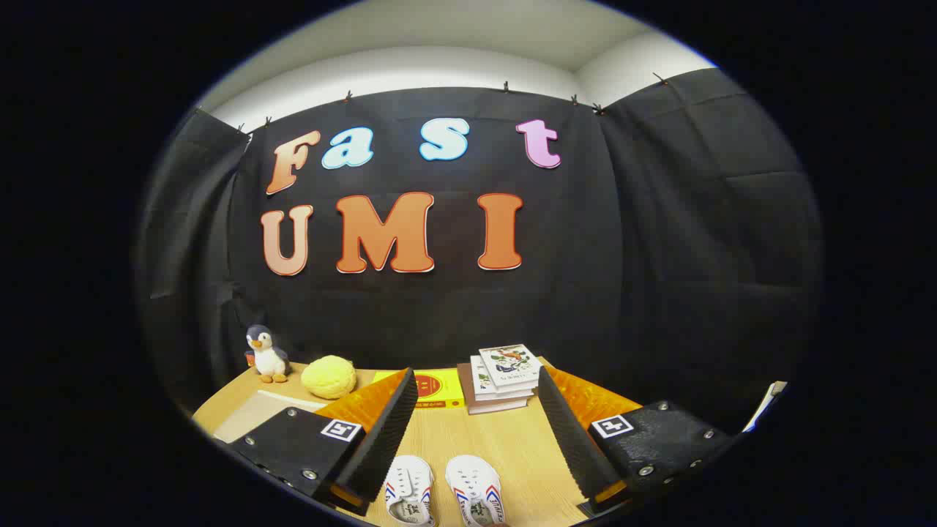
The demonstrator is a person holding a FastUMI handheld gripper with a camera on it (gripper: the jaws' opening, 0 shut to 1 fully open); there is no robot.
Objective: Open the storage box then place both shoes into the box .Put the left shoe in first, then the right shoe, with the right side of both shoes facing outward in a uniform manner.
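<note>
Two white canvas shoes with red and blue stripes lie side by side on the wooden table, toes pointing away from me. The left shoe [409,489] lies close to my left finger; the right shoe [476,489] lies nearer the middle of the gap. My gripper [473,406] is open wide, held above the table with nothing between its fingers. The shoes sit low between the finger bases, partly cut off. I see no storage box.
Beyond the fingers lies a stack of books [505,377], with a flat yellow box [432,388] to its left. Further left sit a yellow plush ball [329,377] and a penguin toy [266,355]. A pale board [256,413] rests on the table's [483,439] left part.
</note>
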